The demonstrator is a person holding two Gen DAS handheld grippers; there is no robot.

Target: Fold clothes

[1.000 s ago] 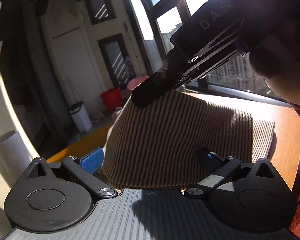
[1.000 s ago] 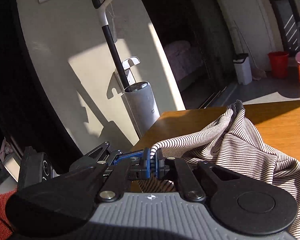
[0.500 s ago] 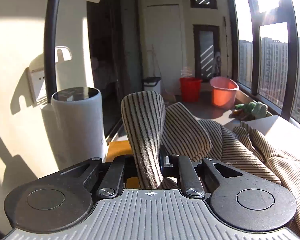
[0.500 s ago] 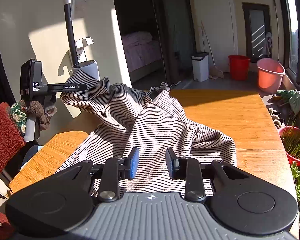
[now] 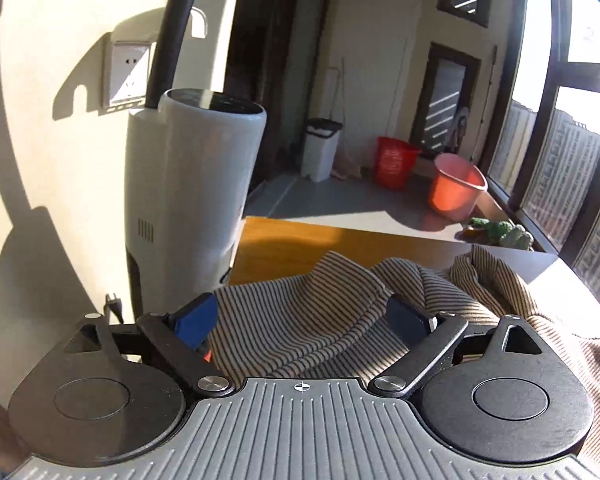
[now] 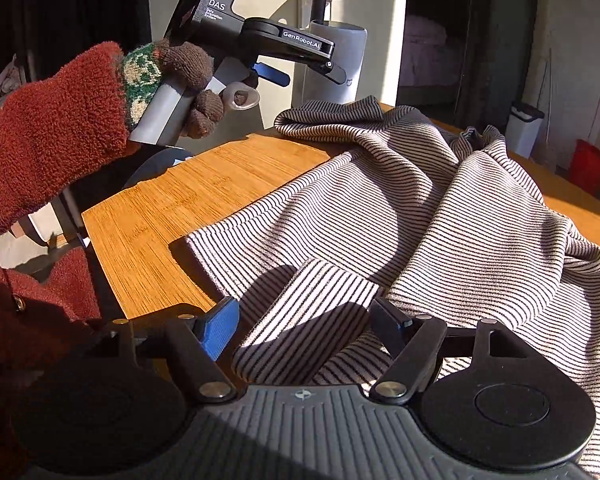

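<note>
Hovering low over the striped garment (image 5: pixel 300 320), left gripper (image 5: pixel 304 316) w/ jaws spread wide, cloth lying between the blue pads but nothing pinched. Right gripper (image 6: pixel 304 320) same story: jaws wide apart, a striped flap bunched up between them, no grip. Garment (image 6: pixel 420 208) sprawls rumpled across the wooden table (image 6: pixel 160 208), reaching from near edge to far-left corner. Gloved left hand (image 6: pixel 172 80) holds its gripper above that far-left corner. White cylinder unit (image 5: pixel 192 200) stands just left of the table; red bucket (image 5: pixel 394 160) and pink bucket (image 5: pixel 456 188) far off by the window.
</note>
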